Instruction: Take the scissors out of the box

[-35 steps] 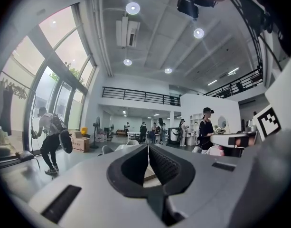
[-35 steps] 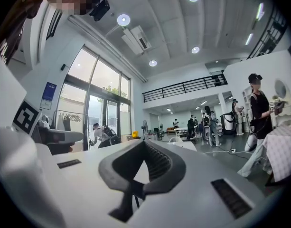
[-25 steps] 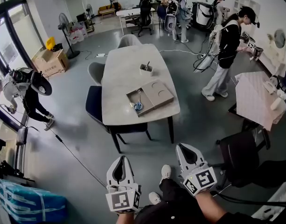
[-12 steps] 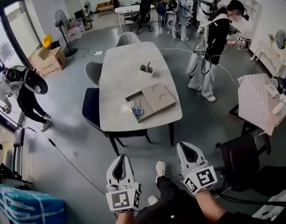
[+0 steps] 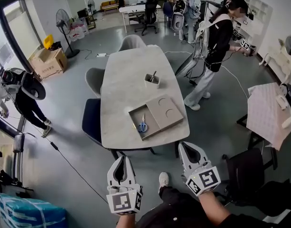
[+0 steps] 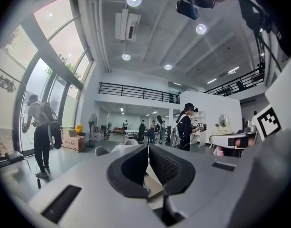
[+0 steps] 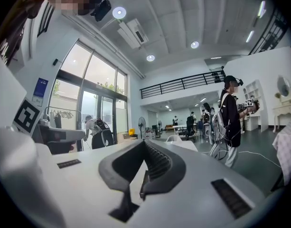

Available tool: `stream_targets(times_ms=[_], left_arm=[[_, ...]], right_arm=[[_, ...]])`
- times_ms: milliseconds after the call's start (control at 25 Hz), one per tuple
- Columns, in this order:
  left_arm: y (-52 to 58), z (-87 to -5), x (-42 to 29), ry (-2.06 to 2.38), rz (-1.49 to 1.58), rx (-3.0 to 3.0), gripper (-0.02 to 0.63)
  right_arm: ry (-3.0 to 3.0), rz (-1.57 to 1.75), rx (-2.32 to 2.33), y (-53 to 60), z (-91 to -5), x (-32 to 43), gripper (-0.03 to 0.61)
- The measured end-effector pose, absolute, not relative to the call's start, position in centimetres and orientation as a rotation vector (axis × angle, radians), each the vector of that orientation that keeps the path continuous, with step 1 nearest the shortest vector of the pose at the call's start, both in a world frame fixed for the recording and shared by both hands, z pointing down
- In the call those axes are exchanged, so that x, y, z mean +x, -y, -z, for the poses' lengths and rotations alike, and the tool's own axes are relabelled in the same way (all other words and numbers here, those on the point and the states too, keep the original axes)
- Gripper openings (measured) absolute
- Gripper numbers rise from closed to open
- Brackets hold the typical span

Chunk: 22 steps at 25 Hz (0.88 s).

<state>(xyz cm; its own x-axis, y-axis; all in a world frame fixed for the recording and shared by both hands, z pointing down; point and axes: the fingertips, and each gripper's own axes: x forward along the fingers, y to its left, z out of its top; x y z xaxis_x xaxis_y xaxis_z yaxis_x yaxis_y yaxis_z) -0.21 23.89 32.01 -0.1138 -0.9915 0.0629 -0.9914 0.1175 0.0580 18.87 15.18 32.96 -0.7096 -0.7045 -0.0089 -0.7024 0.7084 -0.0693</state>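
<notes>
Blue-handled scissors [image 5: 142,125] lie in the open tray of a flat grey-brown box [image 5: 136,114] at the near end of a long pale table [image 5: 126,84]. The box's lid [image 5: 165,110] lies beside the tray on the right. Both grippers hover over the floor short of the table, pointing level toward it. My left gripper [image 5: 121,158] [image 6: 148,147] is shut and empty. My right gripper [image 5: 185,147] [image 7: 144,142] is shut and empty too. Through the left jaws, a corner of the box shows.
A small cup with a pen [image 5: 152,80] stands mid-table. Chairs [image 5: 91,120] line the table's left side and far end. A person [image 5: 214,46] with grippers walks right of the table, another person [image 5: 19,91] stands by the windows. A clothed table [image 5: 268,115] and black chair [image 5: 242,167] are right.
The table and box have come nearer in the head view as both grippers advanced toward them, still shut. The person on the right has stepped closer to the table.
</notes>
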Motion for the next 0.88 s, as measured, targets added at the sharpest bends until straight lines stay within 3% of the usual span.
stream_targets(times_ms=[880], left_arm=[[-11.3,-31.3,-3.5,2.42,-0.051,1.877,0.017]], right_arm=[[-2.929,0.158,-1.004,0.3,-33.4,14.9,-0.005]])
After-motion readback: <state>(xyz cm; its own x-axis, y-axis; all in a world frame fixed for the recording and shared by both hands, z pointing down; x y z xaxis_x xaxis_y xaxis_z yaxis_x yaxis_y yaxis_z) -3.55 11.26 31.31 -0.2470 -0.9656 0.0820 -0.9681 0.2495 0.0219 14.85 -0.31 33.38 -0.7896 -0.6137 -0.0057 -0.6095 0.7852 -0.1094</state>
